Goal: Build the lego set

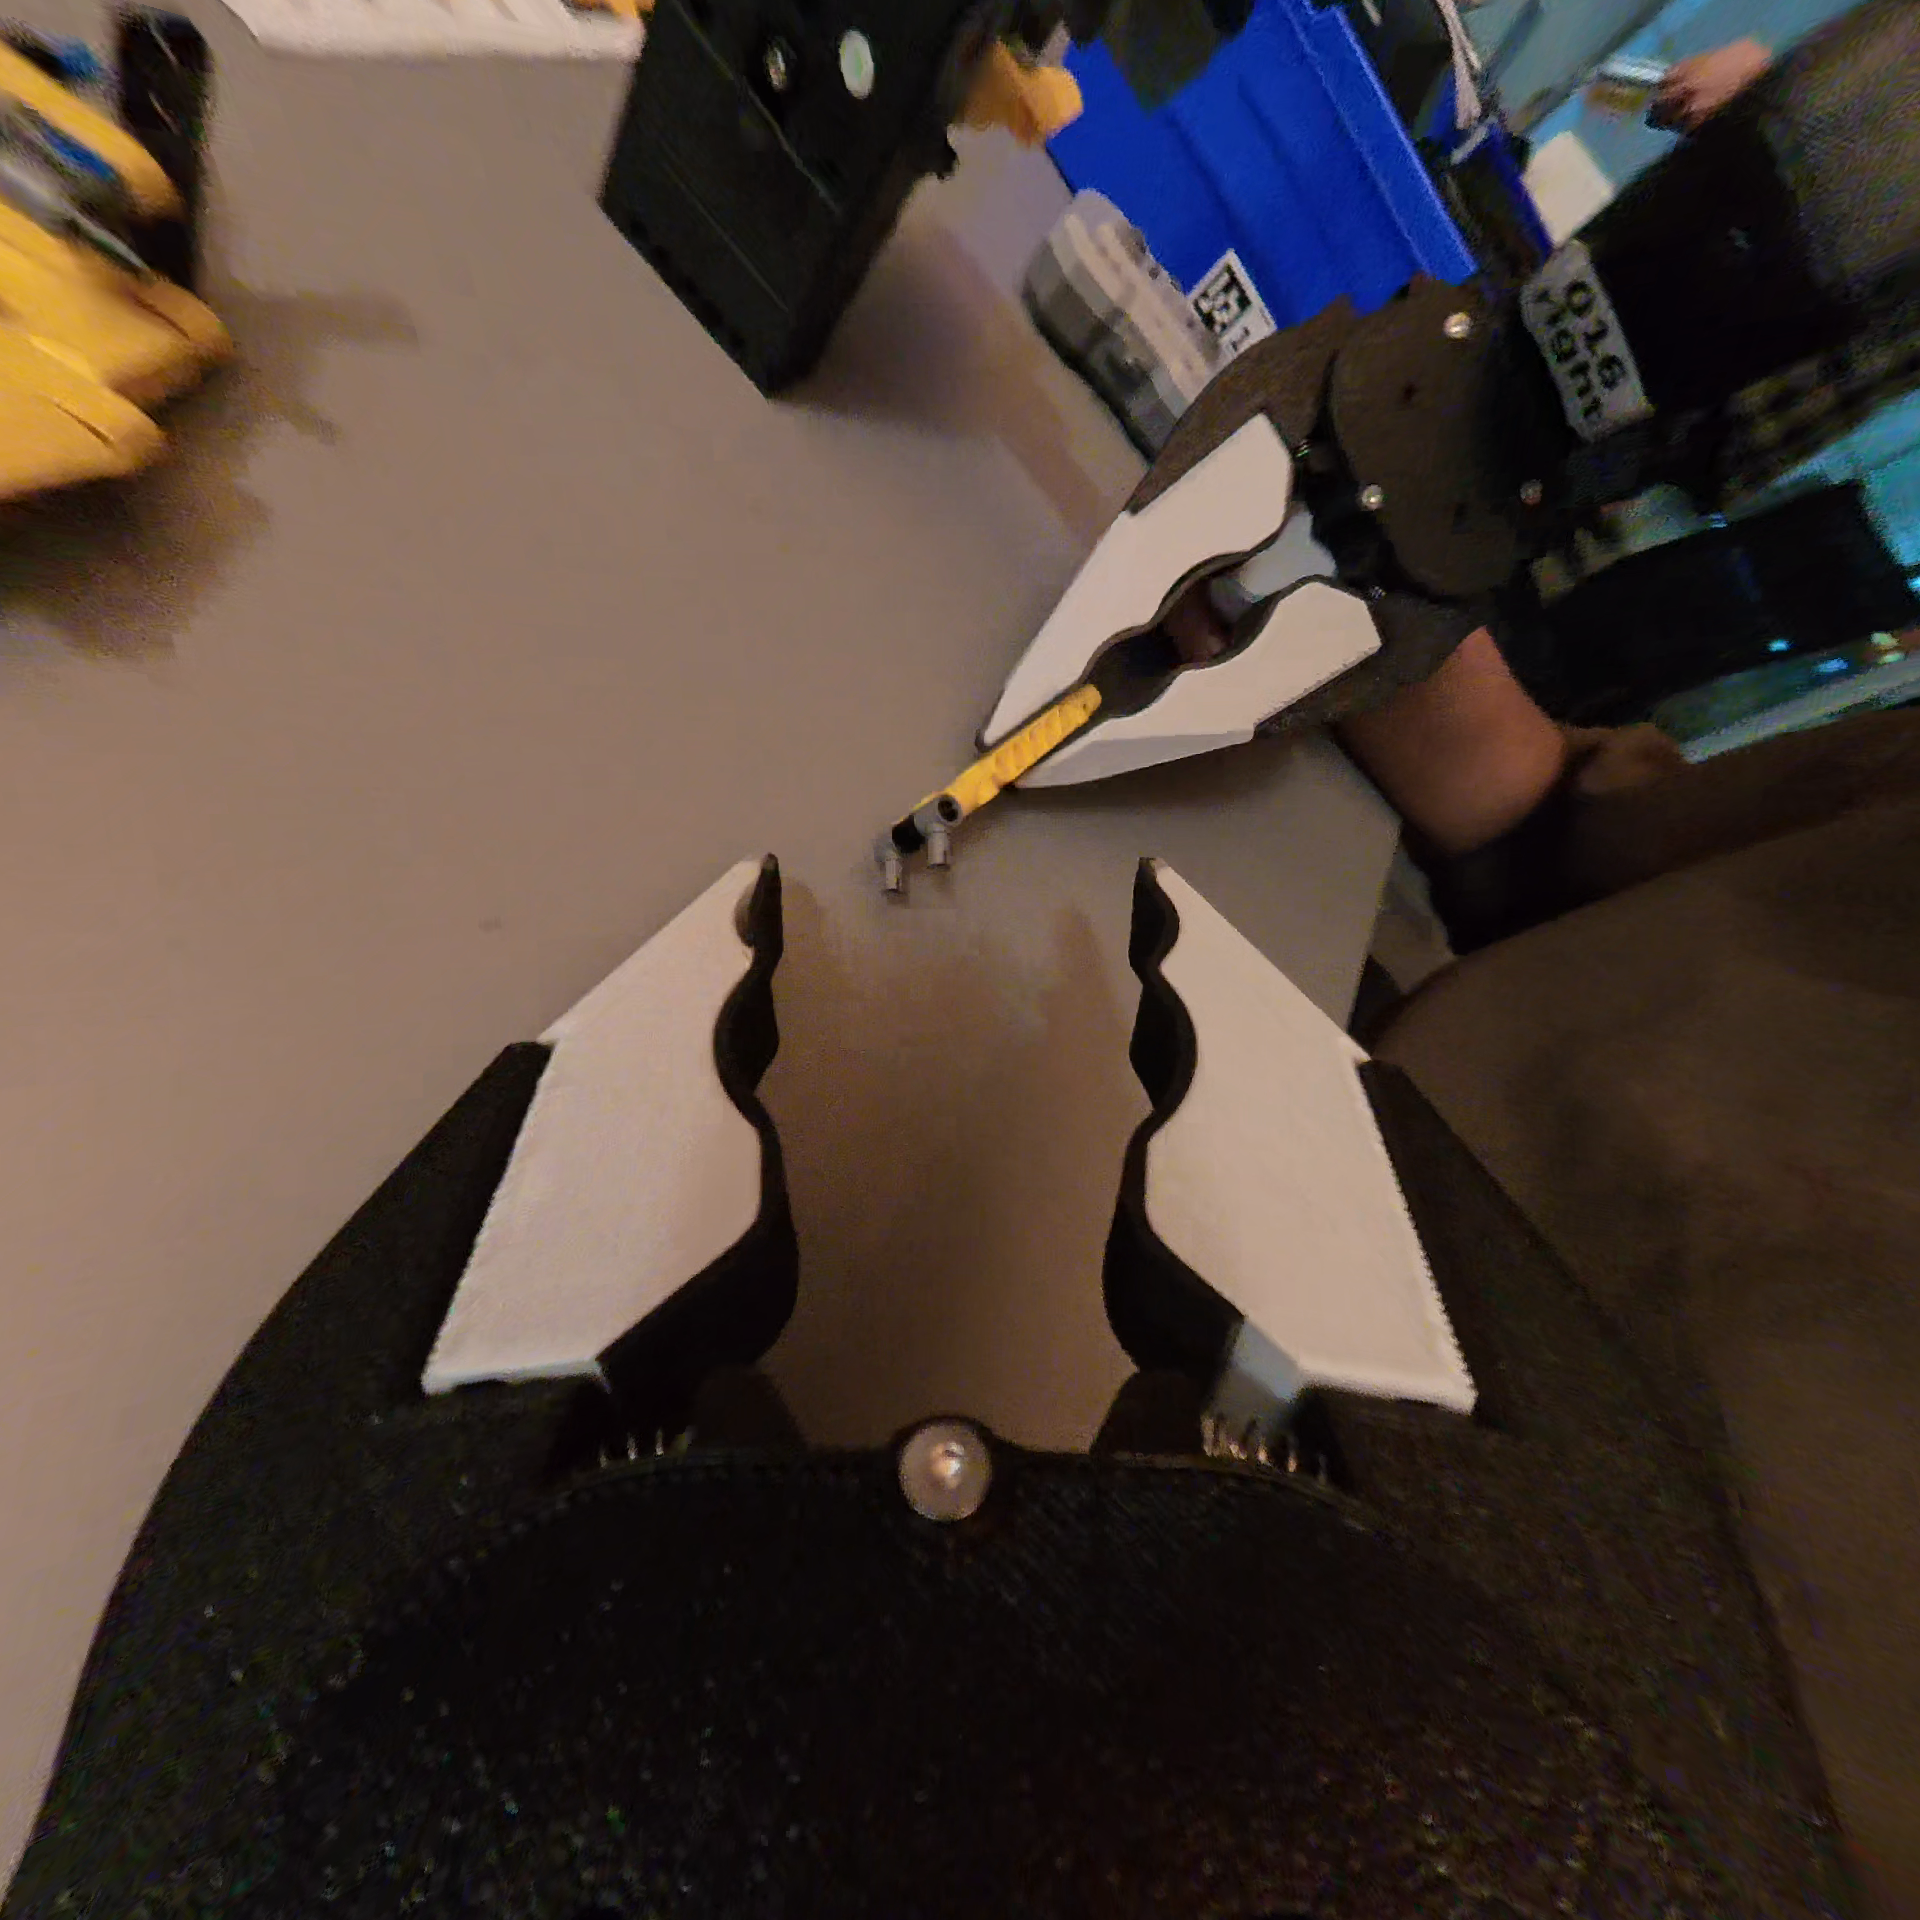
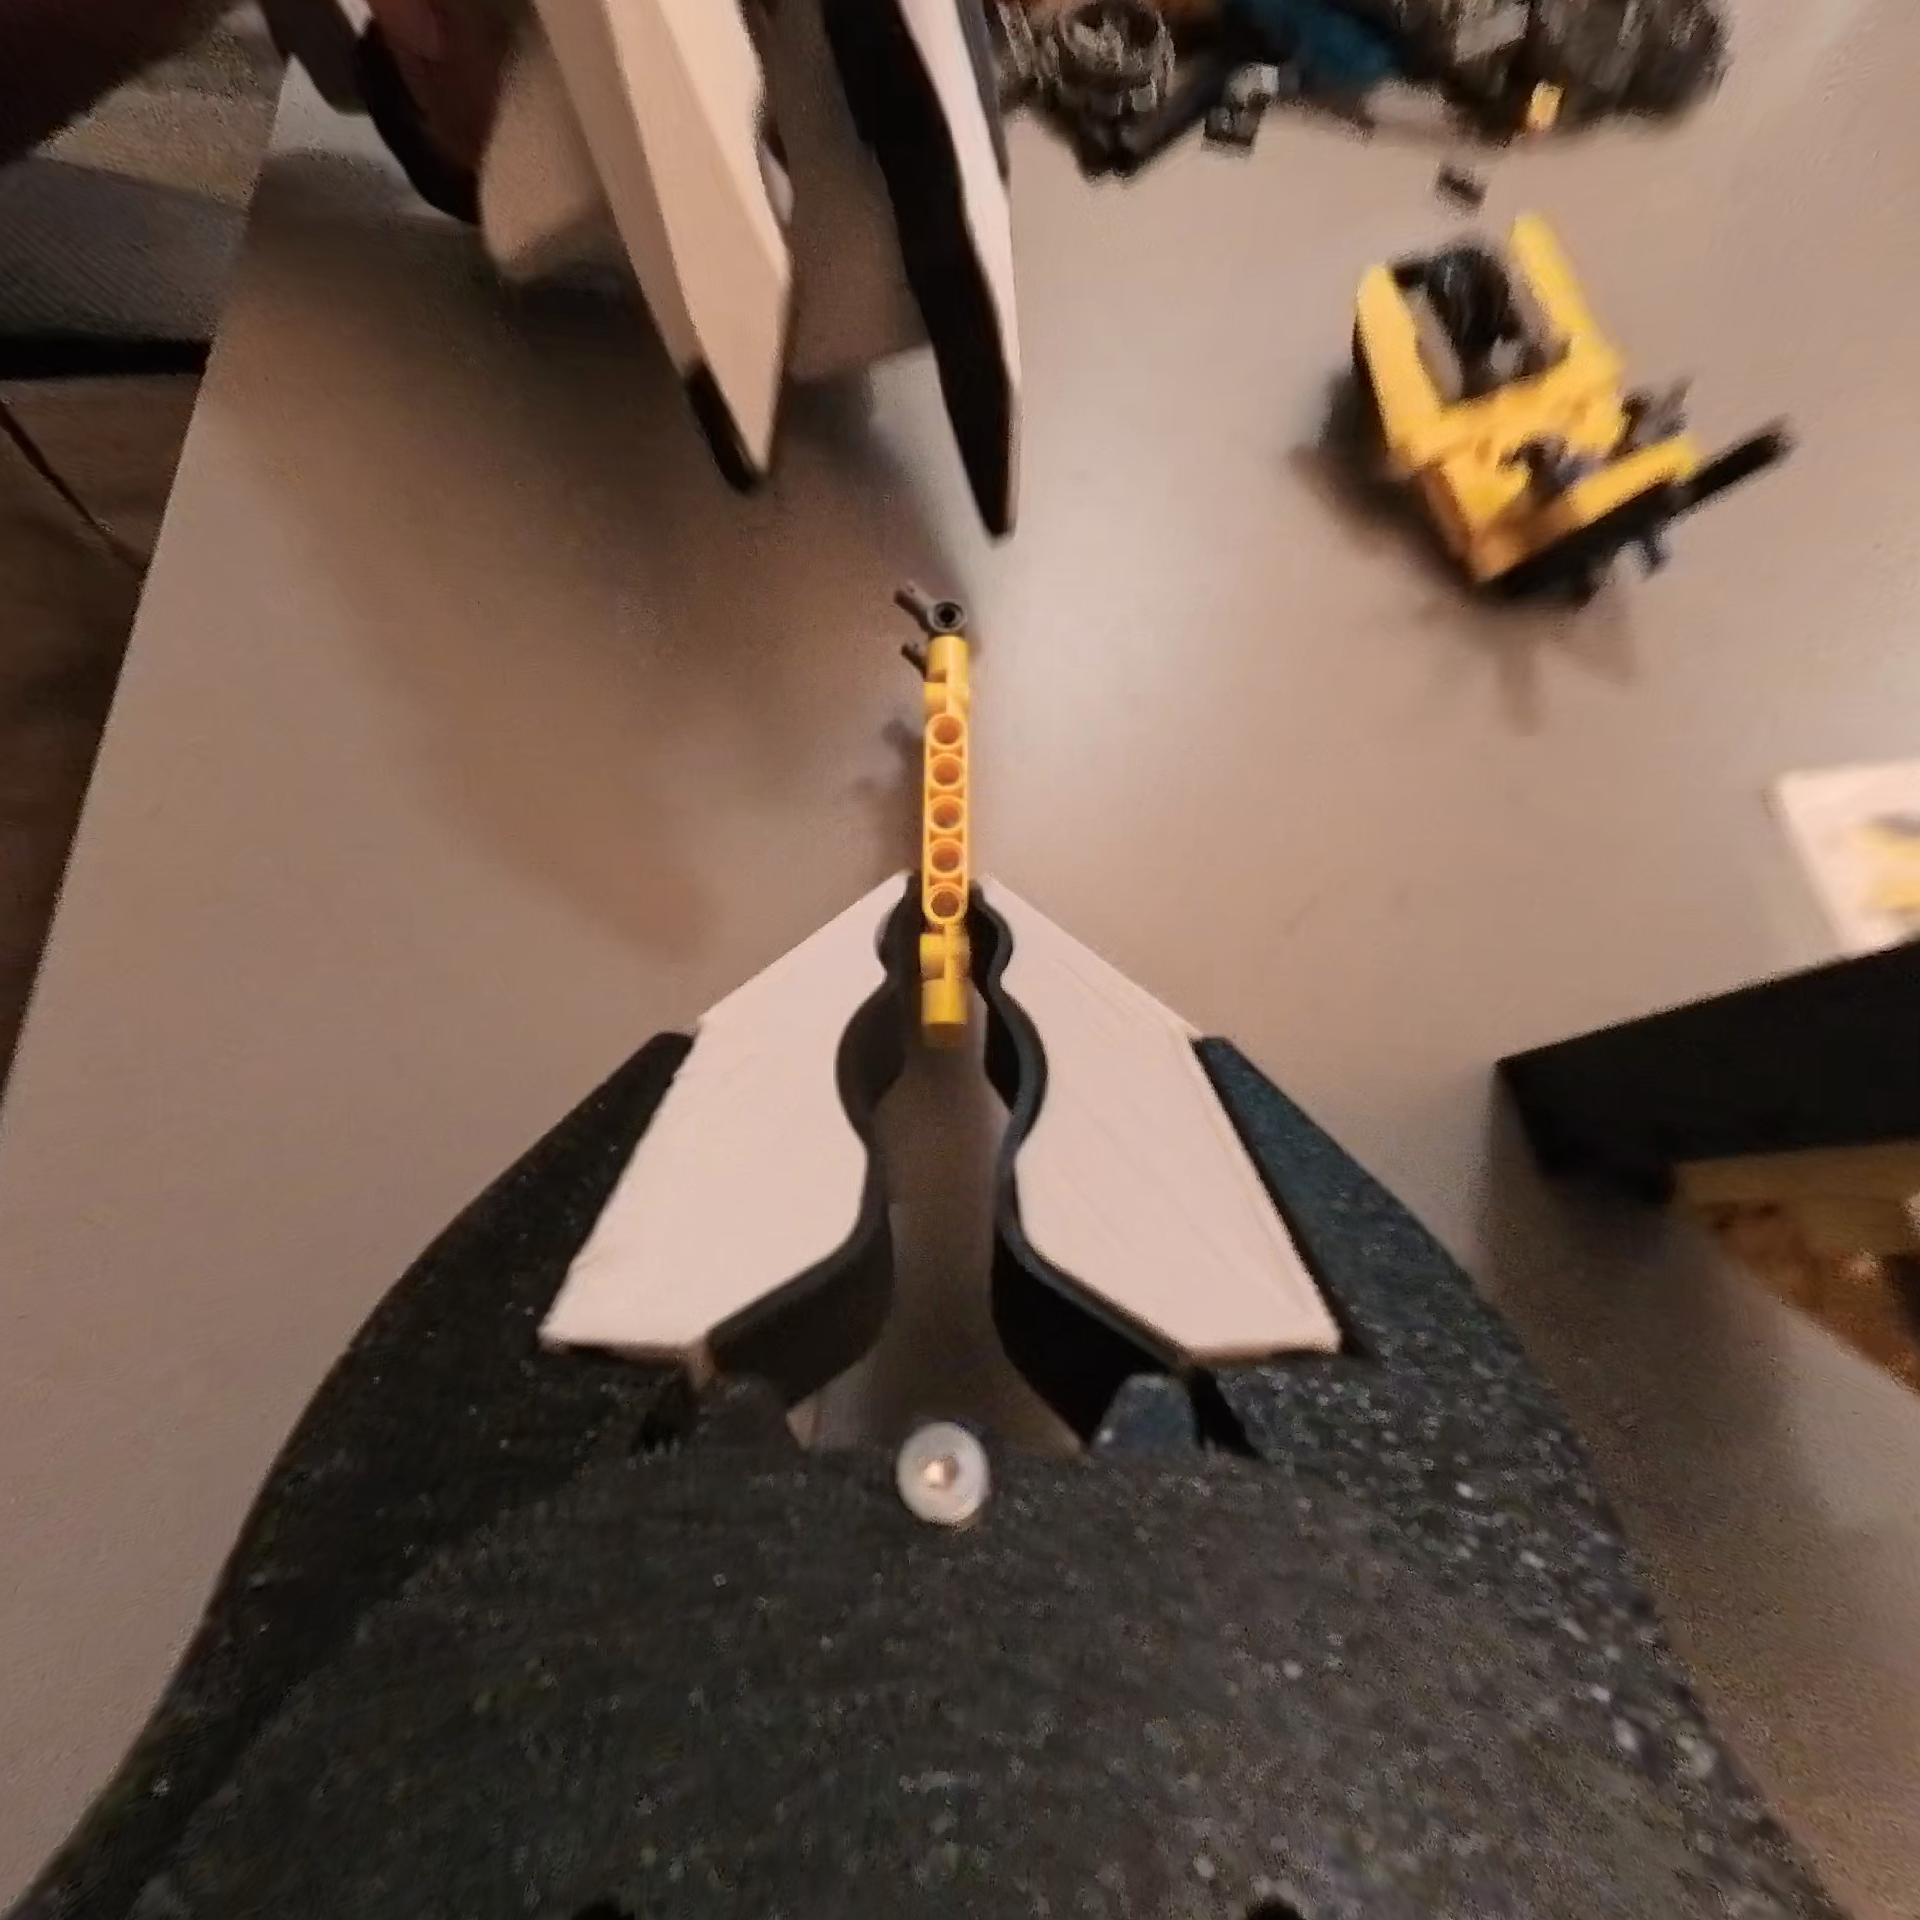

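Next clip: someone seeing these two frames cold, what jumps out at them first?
The yellow holed beam, clamped at its near end by the right gripper, juts out over the grey table with small grey and black connector pieces at its far tip. Facing that tip, the left gripper hangs open and empty just short of it. Farther back sits a blurred yellow brick-built vehicle, with a pile of dark loose parts at the far edge.

The right gripper [image 2: 948,894] was clamped on a yellow beam with holes [image 2: 947,821], which stuck out forward above the grey table [image 2: 416,727], with small grey pins [image 2: 935,618] at its far end. The left gripper [image 2: 873,499] hung just beyond, its fingers apart. A blurred yellow toy vehicle [image 2: 1538,416] stood off to the right.
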The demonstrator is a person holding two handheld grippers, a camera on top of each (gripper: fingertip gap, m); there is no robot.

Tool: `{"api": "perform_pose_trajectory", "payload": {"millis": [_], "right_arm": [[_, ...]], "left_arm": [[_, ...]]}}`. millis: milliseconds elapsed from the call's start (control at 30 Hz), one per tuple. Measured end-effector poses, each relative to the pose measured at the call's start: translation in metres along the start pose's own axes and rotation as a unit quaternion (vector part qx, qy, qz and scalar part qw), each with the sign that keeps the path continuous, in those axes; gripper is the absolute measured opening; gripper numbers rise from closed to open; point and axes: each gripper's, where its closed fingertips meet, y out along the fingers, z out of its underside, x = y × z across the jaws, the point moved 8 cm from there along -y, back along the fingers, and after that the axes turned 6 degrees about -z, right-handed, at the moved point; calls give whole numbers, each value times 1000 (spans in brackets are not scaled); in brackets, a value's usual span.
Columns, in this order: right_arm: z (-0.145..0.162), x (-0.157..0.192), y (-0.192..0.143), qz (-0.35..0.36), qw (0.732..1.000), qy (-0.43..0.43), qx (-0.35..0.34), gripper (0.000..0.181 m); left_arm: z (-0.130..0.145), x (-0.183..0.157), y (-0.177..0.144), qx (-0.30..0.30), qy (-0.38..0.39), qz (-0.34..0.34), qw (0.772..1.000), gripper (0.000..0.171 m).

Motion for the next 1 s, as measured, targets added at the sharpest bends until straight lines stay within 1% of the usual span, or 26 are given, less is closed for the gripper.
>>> {"api": "perform_pose_trajectory", "payload": {"millis": [100, 167, 233, 267, 333, 467, 533, 567, 633, 733, 767, 833, 900, 1000], "right_arm": [[5, -10, -3, -61, 991, 118, -16, 7], [5, -16, -8, -115, 973, 193, -56, 7], [5, -22, -13, -142, 956, 235, -101, 7], [5, -24, -15, -146, 953, 241, -112, 7], [6, -26, -16, -139, 954, 239, -112, 9], [7, -21, -11, -114, 967, 215, -74, 10], [8, -19, -8, -101, 971, 211, -56, 11], [8, -19, -8, -97, 970, 213, -56, 10], [9, -22, -10, -88, 969, 222, -59, 10], [12, -28, -13, -81, 965, 240, -66, 10], [13, -30, -13, -83, 963, 247, -69, 10], [13, -31, -13, -90, 959, 257, -74, 10], [13, -32, -13, -91, 958, 260, -75, 9], [13, -31, -12, -89, 960, 256, -73, 10]], "left_arm": [[-10, 2, -6, -16, 47, -24, 998, 65], [-17, 1, -2, -14, 85, -30, 996, 64], [-25, -1, 7, -18, 108, -21, 994, 61], [-29, -3, 13, -16, 111, -6, 994, 60], [-37, -7, 22, 0, 133, 25, 991, 60], [-50, -5, 36, 35, 238, 26, 970, 58], [-53, -1, 44, 57, 268, 43, 961, 51], [-55, 4, 49, 58, 268, 42, 961, 50], [-58, 12, 55, 40, 243, 52, 968, 49], [-56, 17, 50, 17, 201, 79, 976, 46], [-57, 16, 44, -4, 199, 88, 976, 46], [-60, 19, 33, -42, 196, 83, 976, 46], [-63, 22, 28, -56, 204, 64, 975, 46], [-62, 24, 31, -59, 209, 58, 974, 46]]}}
